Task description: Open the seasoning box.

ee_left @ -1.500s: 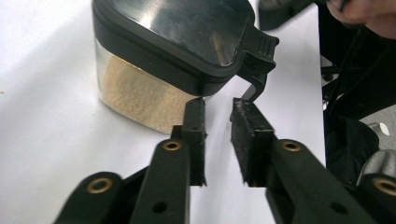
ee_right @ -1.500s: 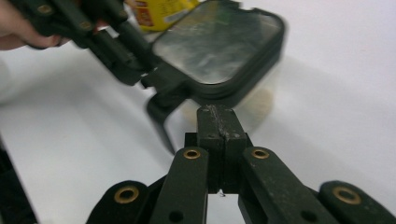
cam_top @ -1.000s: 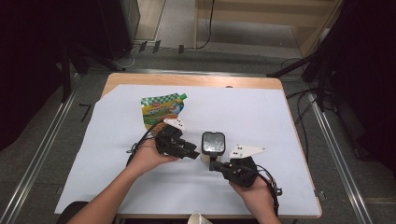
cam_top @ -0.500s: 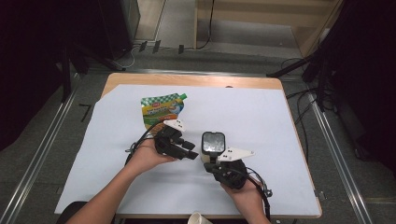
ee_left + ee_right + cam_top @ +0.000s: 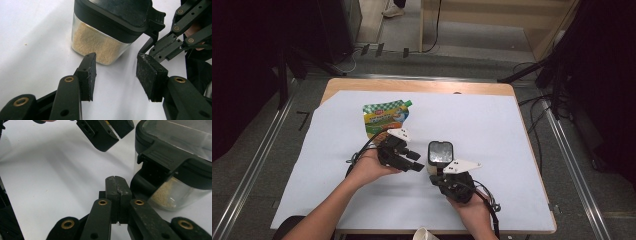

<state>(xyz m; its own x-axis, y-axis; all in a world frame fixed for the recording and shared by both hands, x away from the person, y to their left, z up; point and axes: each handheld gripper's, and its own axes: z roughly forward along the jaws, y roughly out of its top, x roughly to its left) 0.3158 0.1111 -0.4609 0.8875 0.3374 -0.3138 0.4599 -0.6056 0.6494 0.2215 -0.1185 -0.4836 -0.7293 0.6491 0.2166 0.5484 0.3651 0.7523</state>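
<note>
Two handheld grippers flanking a lidded jar on white-covered table

Wooden table [image 5: 362, 86] under a white sheet [image 5: 492, 130], reaching nearly to every edge; green printed pouch [image 5: 384, 116] lying flat toward the far left of it, well apart from the jar; clear jar [image 5: 440, 156] with black lid and pale granules inside, standing upright near the front middle; left gripper [image 5: 414, 161] just to its left, pointing at it, jaws apart with nothing between them, having just been widening, pads short of the glass; right gripper [image 5: 443, 180] at the jar's near side, jaws pressed flat together on nothing, tip just beside the lid's latch; white cup rim [image 5: 424, 234] at the front edge
</note>
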